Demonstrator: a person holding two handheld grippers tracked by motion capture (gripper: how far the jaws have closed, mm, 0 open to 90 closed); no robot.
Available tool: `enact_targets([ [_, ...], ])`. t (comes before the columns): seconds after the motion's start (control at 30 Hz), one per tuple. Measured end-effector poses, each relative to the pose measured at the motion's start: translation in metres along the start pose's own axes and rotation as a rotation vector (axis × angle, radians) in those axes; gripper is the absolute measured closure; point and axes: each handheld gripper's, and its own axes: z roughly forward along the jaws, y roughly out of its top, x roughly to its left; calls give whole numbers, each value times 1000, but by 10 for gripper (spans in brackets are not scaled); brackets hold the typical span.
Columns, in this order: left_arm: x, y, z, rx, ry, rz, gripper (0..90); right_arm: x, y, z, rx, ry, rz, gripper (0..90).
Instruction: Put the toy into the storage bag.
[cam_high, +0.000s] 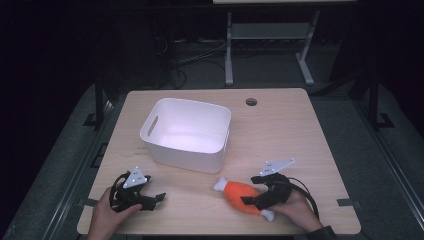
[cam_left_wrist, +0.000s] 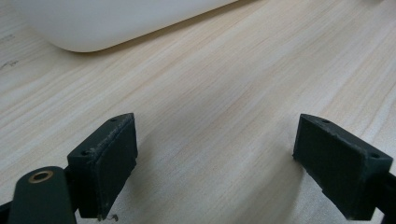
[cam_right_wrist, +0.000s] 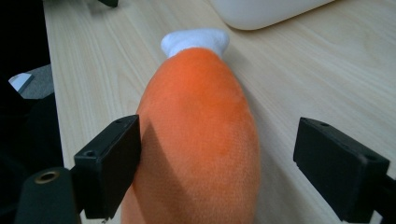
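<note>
On the pale wooden counter (cam_high: 280, 125) my right gripper (cam_right_wrist: 217, 163) straddled the orange plush toy (cam_high: 241, 194) near the white bin (cam_high: 186, 132), jaws wide, so closing looked next, while my left gripper (cam_left_wrist: 215, 158) gaped empty.

One white bin (cam_high: 187, 134), one orange plush toy (cam_high: 242, 193) (white at both ends) and two grippers, left (cam_high: 159, 197) and right (cam_high: 246, 200), are counted on one table (cam_high: 285, 135).

table (cam_high: 280, 135) brightly lit, surroundings dark; gripper views slightly soft.
</note>
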Motion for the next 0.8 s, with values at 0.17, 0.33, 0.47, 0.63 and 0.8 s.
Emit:
enact_targets([
  [0.17, 0, 0, 0, 0, 0, 0, 127, 3, -2, 3, 2, 5, -7, 148],
  [0.33, 0, 0, 0, 0, 0, 0, 127, 7, -4, 5, 7, 4, -10, 149],
  [0.47, 0, 0, 0, 0, 1, 0, 127, 13, -6, 9, 21, 7, -20, 149],
  [0.63, 0, 0, 0, 0, 2, 3, 128, 19, -9, 14, 47, 9, -35, 156],
  [0.8, 0, 0, 0, 0, 2, 2, 128, 25, -10, 18, 70, 25, -66, 209],
])
